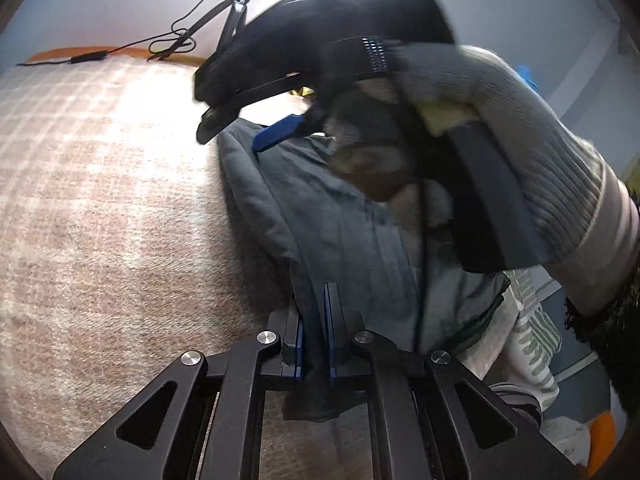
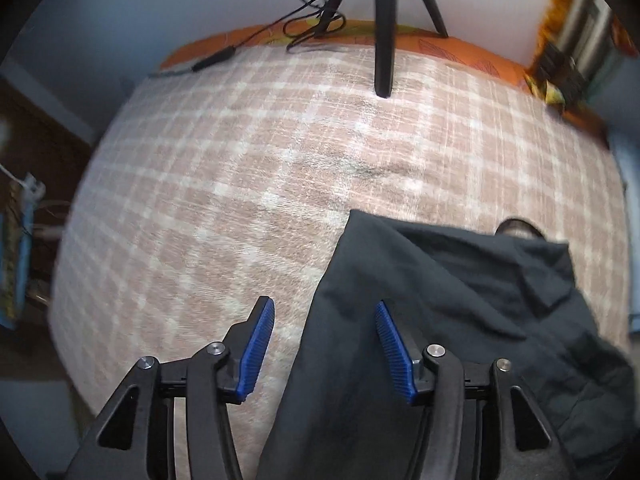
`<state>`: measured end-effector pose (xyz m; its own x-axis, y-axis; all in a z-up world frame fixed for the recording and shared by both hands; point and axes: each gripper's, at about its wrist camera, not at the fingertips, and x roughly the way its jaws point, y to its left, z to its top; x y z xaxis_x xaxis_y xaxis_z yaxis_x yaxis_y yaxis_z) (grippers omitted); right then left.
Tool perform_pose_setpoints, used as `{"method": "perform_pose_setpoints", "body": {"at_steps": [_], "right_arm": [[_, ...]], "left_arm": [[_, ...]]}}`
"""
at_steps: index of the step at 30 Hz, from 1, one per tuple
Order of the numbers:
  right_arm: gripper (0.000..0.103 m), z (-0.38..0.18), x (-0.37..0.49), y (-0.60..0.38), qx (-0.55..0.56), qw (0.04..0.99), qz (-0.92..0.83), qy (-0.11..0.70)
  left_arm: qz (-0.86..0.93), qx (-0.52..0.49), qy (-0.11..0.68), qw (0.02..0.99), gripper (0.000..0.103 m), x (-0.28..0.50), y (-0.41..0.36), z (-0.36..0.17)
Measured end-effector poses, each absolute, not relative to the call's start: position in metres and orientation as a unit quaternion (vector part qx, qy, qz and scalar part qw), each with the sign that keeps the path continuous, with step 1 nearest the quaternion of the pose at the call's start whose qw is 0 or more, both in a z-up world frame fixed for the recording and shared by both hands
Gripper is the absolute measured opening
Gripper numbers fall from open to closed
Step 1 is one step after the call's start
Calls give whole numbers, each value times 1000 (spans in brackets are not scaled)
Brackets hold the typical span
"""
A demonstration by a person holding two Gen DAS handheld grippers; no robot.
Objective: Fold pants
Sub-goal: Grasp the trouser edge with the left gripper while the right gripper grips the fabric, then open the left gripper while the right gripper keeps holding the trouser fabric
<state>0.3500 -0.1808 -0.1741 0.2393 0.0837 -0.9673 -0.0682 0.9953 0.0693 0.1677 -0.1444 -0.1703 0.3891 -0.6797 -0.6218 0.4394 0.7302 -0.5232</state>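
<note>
Dark grey pants (image 1: 320,216) lie on a pink checked blanket (image 1: 100,200). My left gripper (image 1: 316,320) is shut on an edge of the pants, with cloth pinched between its blue pads. My right gripper (image 2: 324,344) is open above the left edge of the pants (image 2: 440,320), its blue pads wide apart with nothing held. The right gripper also shows in the left wrist view (image 1: 256,120), held by a gloved hand (image 1: 500,128) above the far part of the pants.
A black tripod (image 2: 384,20) stands at the far side of the blanket (image 2: 240,180), with a black cable (image 2: 256,40) beside it. An orange sheet (image 2: 460,48) edges the bed. Patterned cloth (image 1: 532,340) lies at the right.
</note>
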Motion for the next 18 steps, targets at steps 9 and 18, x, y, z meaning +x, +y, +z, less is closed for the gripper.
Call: {"method": "perform_pose_setpoints", "body": {"at_steps": [9,18], "right_arm": [[3,-172,348,-201,25,801,37,598],[1,-114,304,-277,128,846,45,516]], "left_arm": [[-359,-116,422,825,6,163,-157,-155],[-403,-63,394,824,6,154,-189,-116]]}}
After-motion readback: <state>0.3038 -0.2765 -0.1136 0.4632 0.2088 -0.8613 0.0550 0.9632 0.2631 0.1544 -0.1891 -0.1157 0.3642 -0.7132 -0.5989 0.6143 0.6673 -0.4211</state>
